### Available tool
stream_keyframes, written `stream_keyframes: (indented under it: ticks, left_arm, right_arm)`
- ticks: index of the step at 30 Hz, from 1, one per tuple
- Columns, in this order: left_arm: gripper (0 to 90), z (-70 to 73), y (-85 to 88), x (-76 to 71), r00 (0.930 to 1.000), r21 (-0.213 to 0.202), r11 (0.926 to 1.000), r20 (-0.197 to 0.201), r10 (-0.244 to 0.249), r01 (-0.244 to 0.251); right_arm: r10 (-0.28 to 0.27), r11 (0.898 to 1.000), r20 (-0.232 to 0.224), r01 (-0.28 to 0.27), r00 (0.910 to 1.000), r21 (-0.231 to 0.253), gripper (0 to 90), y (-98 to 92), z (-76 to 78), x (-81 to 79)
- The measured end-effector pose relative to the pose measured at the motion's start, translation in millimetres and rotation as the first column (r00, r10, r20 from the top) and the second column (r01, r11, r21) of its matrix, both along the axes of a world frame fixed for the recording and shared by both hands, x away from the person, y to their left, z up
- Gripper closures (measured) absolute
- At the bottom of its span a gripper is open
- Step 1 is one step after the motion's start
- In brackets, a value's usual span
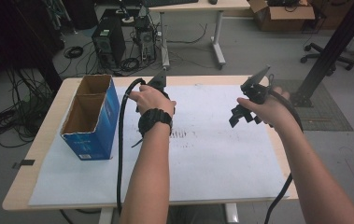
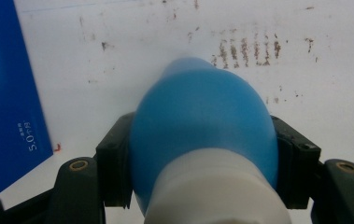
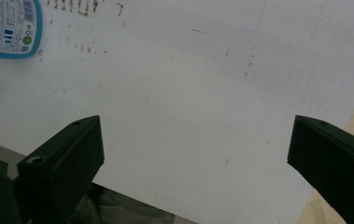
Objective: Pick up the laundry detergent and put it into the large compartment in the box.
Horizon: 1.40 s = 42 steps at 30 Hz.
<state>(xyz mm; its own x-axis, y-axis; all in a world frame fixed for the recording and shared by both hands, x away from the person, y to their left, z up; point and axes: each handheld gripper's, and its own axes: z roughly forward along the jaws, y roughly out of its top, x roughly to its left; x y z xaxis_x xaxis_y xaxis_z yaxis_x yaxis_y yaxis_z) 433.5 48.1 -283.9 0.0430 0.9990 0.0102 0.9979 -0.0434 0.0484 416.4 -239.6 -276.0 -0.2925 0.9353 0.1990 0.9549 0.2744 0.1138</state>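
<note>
High view: left hand extended over white paper sheet, wrist bent down, left gripper beneath it near open blue cardboard box; right hand raised, right gripper tilted down. Left gripper view: jaws clamped on smooth blue rounded plastic bottle with white neck, just above the sheet. Right gripper view: right gripper spread wide, nothing between; matte, speckled sheet below.

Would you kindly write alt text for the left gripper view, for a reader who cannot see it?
The left gripper is shut on a blue bottle with a white cap end, its black pads pressing on both sides. Below lies a white sheet with brown smudges, and a blue box stands at the left edge.
</note>
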Motion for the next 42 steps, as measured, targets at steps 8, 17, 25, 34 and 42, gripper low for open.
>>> stream_keyframes:
  ticks: [8, 17, 25, 34, 42]
  left_arm:
    - [36.5, 0.2, -0.5, 0.4, 1.0000, 0.004, 1.0000, -0.005, 0.003, -0.003]
    - [36.7, 1.0, -0.6, 0.2, 1.0000, 0.000, 1.0000, -0.006, -0.002, 0.002]
    - [36.9, 4.8, -3.5, -1.1, 0.9995, -0.001, 0.9996, -0.018, -0.027, 0.027]
    - [36.9, 26.1, -3.7, -4.3, 0.9980, 0.003, 0.9981, -0.009, -0.062, 0.062]
    - [37.0, 50.4, -0.3, -6.0, 0.9962, 0.010, 0.9962, 0.002, -0.087, 0.087]
  right_arm:
    - [-0.001, 1.000, -0.002, 0.001, 1.0000, 0.004, 3.7, -1.2, -1.3, -0.1]
    - [-0.001, 1.000, -0.005, 0.001, 1.0000, 0.004, 3.7, -1.0, -1.1, -0.8]
    - [-0.002, 1.000, -0.001, 0.002, 1.0000, 0.002, 3.8, -0.7, 2.0, -2.1]
    - [0.000, 1.000, 0.005, 0.000, 1.0000, 0.001, 3.8, 1.7, 5.8, -4.1]
    - [-0.007, 1.000, 0.006, 0.007, 1.0000, 0.000, 3.8, 4.0, 9.3, -4.4]
